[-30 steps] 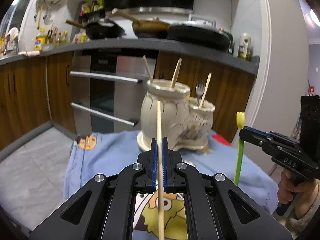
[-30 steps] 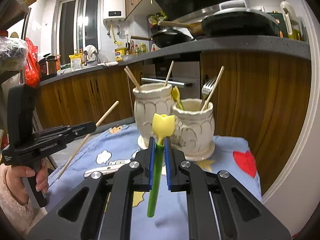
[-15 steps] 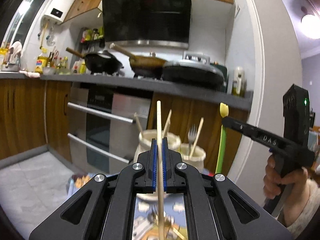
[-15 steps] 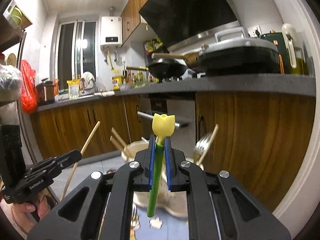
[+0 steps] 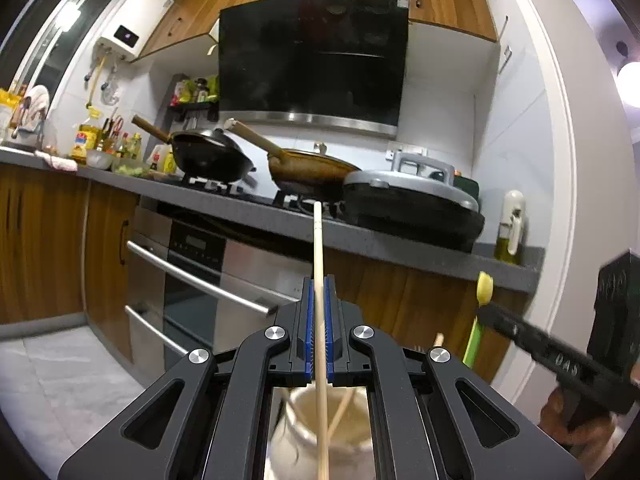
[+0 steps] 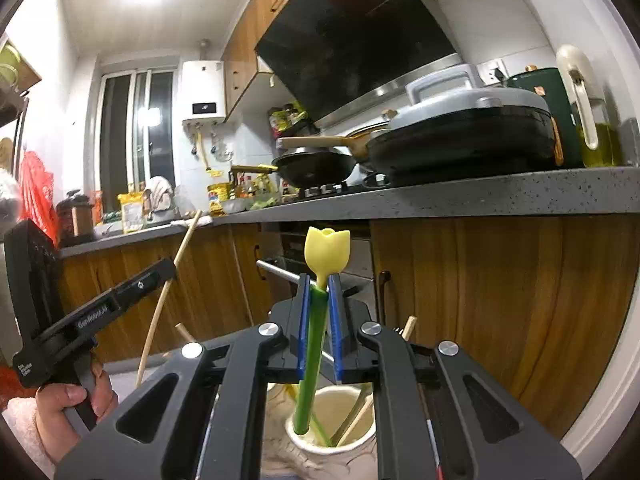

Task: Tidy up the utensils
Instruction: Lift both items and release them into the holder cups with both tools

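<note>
Chopstick (image 5: 319, 280) first: a pale wooden stick stands nearly upright, clamped between the blue pads (image 5: 308, 332) of the left gripper (image 5: 319, 304), its top rising well above the fingertips and its lower end running down over the open mouth of a cream ceramic holder (image 5: 308, 432) that sits directly beneath. Inside that holder another chopstick (image 5: 340, 412) leans at an angle. In the right wrist view the same left gripper (image 6: 166, 270) shows at the far left, gripped by a hand (image 6: 76, 404) in a pale sleeve, with the stick (image 6: 168, 292) slanting through its tip. Moving right, a tulip utensil (image 6: 326, 256) with a yellow flower-shaped head and a green stem is pinched between the blue pads (image 6: 302, 328) of the right gripper (image 6: 318, 320); the stem's lower end hangs just inside the rim of a second cream holder (image 6: 360, 446), beside other utensils whose kind is hard to make out. Behind everything runs a grey countertop (image 6: 500, 196) carrying a black wok (image 5: 212, 158), a brown pan (image 5: 316, 172) and a lidded grey griddle (image 5: 412, 200), with wooden cabinets (image 6: 500, 300) and an oven (image 5: 208, 280) below. At the far right of the left wrist view, the right gripper (image 5: 486, 316) appears blurred, holding the tulip's yellow head (image 5: 485, 288) upward.
</note>
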Demonstrator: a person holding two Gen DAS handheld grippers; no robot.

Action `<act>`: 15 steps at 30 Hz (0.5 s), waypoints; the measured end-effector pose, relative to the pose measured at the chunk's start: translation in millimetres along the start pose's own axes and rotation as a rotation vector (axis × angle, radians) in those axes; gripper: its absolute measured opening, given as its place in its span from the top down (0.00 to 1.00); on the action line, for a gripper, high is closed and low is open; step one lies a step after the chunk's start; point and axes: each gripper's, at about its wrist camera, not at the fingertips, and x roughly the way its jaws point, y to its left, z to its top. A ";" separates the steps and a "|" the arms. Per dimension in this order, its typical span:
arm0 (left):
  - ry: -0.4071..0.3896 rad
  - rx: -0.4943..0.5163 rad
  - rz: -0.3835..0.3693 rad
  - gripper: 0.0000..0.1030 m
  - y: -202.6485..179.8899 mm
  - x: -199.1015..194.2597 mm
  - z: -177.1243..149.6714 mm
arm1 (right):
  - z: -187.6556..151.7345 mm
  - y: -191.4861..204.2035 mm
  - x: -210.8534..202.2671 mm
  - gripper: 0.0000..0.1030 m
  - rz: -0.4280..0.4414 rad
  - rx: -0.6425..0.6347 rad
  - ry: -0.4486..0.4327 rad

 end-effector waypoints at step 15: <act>-0.022 0.055 -0.021 0.95 -12.4 55.6 0.8 | -27.4 -10.8 36.0 0.91 0.025 0.023 0.040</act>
